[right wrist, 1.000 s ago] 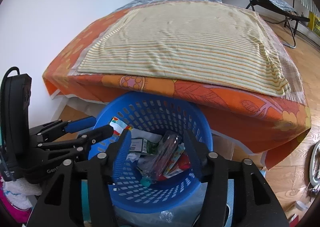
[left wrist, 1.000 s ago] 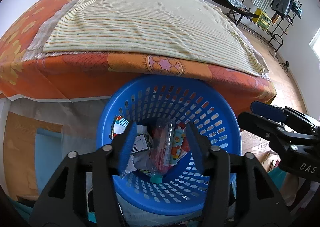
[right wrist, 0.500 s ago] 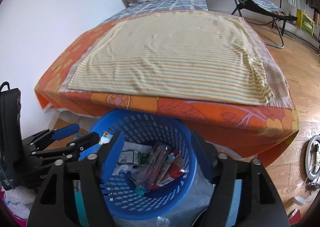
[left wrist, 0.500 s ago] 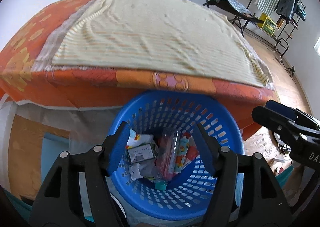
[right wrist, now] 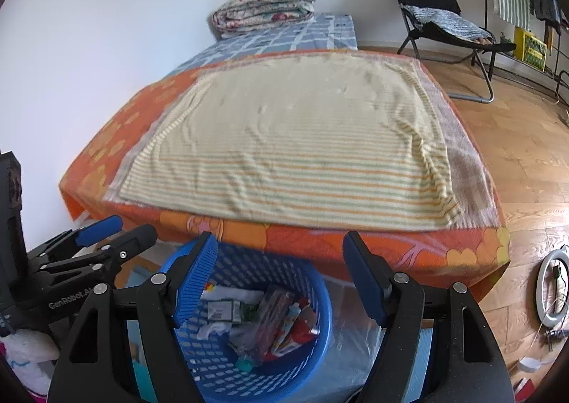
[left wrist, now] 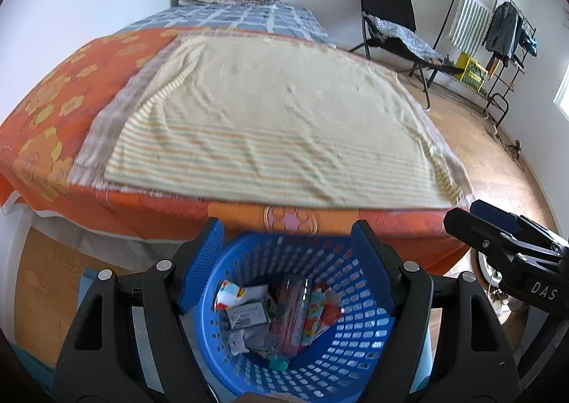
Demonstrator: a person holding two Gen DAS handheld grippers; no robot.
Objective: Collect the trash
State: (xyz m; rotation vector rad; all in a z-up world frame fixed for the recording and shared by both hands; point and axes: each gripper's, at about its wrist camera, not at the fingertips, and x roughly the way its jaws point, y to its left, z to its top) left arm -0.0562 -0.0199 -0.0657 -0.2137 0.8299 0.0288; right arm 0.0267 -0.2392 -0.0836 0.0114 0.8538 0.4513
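Left wrist view looks down past the left tongs (left wrist: pixel 288 253) into a blue perforated plastic basket (left wrist: pixel 348 342) standing on the floor at the foot of a bed (left wrist: pixel 53 139). Its jaws stand wide apart with nothing between them, and they have just been opening. Trash (left wrist: pixel 281 310) lies heaped in the bottom of the basket: crumpled wrappers, a small printed carton, a clear plastic bottle with a teal cap. The right tongs (left wrist: pixel 473 211) show at the right edge of this view, apart from the basket.

From the right wrist, the right tongs (right wrist: pixel 281 253) hang above the same basket (right wrist: pixel 320 342), jaws also spread and empty, having just been opening too; the left tongs (right wrist: pixel 121 228) reach in from the left. A striped blanket (right wrist: pixel 284 154) lies flat over the bed's orange flowered cover, with a folded quilt (right wrist: pixel 263 8) at the far end. A black folding chair (right wrist: pixel 437 1) stands on the wooden floor (right wrist: pixel 515 139) beyond.
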